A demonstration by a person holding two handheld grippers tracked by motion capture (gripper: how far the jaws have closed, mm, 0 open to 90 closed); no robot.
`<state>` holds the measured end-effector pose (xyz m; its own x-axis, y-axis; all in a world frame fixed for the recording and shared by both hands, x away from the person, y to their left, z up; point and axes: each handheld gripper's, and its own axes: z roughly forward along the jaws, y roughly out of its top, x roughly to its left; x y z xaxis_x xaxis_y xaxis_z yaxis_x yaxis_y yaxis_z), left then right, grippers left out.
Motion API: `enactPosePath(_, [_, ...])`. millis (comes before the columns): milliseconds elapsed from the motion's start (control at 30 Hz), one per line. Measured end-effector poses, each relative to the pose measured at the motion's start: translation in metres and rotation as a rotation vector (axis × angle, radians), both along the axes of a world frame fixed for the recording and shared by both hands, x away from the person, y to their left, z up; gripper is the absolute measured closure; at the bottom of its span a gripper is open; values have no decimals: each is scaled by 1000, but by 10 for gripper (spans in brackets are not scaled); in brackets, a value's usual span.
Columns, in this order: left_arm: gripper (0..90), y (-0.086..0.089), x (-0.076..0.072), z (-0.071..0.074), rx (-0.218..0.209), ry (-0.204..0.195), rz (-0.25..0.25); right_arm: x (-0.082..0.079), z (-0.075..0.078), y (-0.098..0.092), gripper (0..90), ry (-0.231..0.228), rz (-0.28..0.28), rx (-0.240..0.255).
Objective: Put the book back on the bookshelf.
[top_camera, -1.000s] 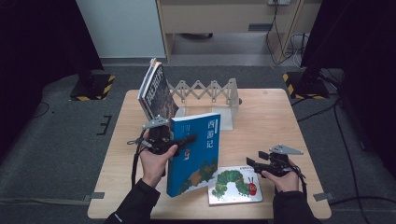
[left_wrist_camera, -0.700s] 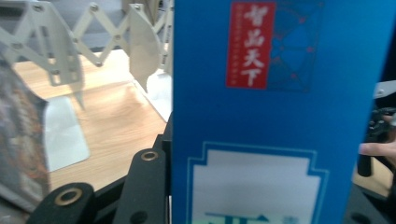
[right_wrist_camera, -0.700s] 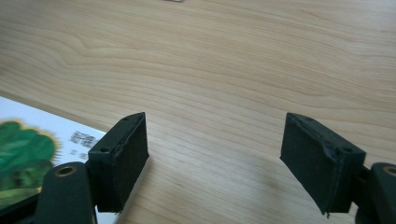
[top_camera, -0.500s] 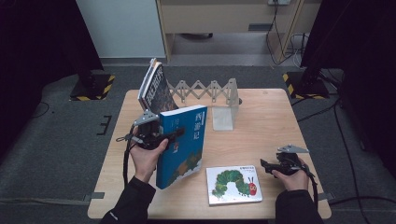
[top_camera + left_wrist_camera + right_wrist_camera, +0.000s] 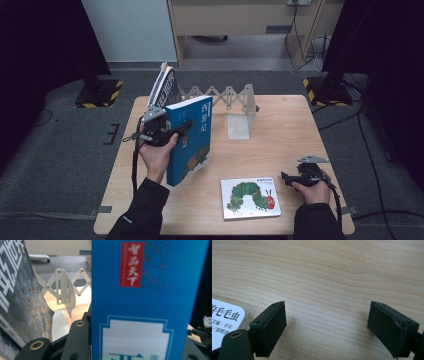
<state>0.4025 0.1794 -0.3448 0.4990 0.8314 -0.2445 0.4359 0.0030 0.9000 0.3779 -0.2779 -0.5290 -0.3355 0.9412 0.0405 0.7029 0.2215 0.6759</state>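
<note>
My left gripper is shut on a tall blue book, holding it upright above the table's left half; in the left gripper view the blue book stands between the jaws. A dark-covered book leans in the left end of the accordion rack, and the dark book shows just left of the blue one. A white caterpillar picture book lies flat near the front edge. My right gripper rests open on the table to its right; the right gripper has only bare wood between its jaws.
A clear bookend stands at the rack's right end. The wooden table has bare room on its right half. Black-and-yellow stand bases sit on the floor beyond the table's corners.
The left gripper has lifted the blue book upright and carried it left and back toward the rack. The right gripper has drawn back to the right, away from the caterpillar book.
</note>
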Motion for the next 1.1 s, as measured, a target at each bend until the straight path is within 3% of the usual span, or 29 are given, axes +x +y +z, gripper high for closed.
enactPosePath(367, [603,-21,36,2,3,-21,44,1,-3,0,128,-19,5,-16])
enactPosePath(567, [604,-29,56,1,-22,-25,68,1,-6,0,85,-36,5,-23])
enactPosePath(700, [603,-36,70,-2,-16,-23,91,1,-9,-1,55,-56,10,-24])
enactPosePath(933, [603,-45,88,-12,-9,20,98,1,-10,-1,36,-56,9,-19])
enactPosePath(1100, [602,-53,100,-17,18,-1,124,1,-10,-1,35,-55,10,-16])
